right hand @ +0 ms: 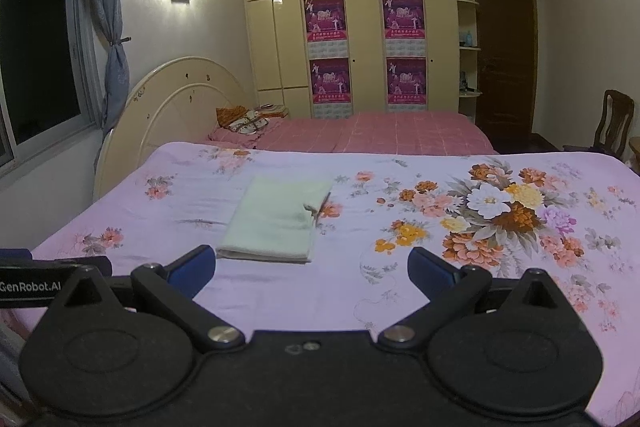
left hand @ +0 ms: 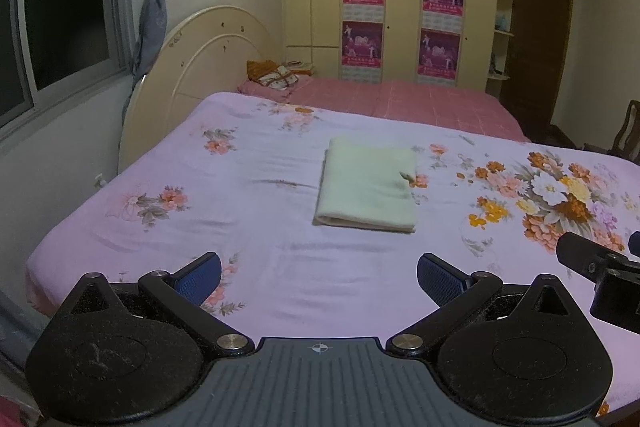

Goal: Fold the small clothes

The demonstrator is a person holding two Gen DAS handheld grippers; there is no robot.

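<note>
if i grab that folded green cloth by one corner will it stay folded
Probably not: the green cloth looks soft and thin, so its layers would likely droop open. One corner already curls up. It seems light, and may drag the wrinkled bedsheet when pushed.

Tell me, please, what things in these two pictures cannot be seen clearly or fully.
- Folded pale green cloth: both views show only its top, so the number of layers and the garment type cannot be told.
- Posters on the wardrobe: text too small and blurred in both views.
- Right hand-held gripper: in the left wrist view only a part shows, cut off by the right edge.
- Left hand-held gripper: its base hides the near bed edge.
</note>
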